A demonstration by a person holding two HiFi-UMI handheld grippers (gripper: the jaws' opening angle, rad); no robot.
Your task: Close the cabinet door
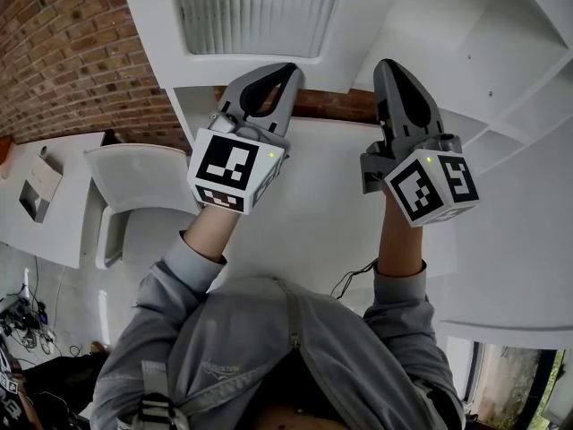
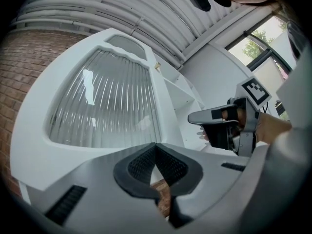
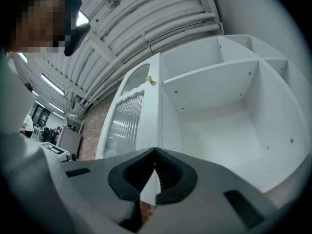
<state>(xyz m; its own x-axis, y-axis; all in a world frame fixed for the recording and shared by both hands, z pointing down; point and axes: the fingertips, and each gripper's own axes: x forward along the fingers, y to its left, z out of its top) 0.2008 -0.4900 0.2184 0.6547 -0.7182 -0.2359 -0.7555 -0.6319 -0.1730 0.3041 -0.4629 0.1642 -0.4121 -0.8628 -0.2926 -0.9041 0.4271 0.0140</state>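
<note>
The cabinet [image 3: 219, 111] is plain white, shelves and walls alike. Its door [image 2: 29, 145] has a white frame around a pale pane [image 2: 102, 101] ribbed with fine upright lines (they catch bright glints), and a small yellowish knob [image 3: 151, 81]. The wall [image 1: 63, 52] is red-brown brick with lighter mortar lines. The left gripper [image 1: 285, 68] and the right gripper [image 1: 387, 64] are matte grey, with black, finely gridded pads [image 2: 141, 167]. Each carries a white cube [image 1: 235, 170] printed with black square markers and a tiny green dot. The jacket [image 1: 269, 348] is grey. The ceiling [image 2: 146, 13] is white and ridged in long parallel bands.
</note>
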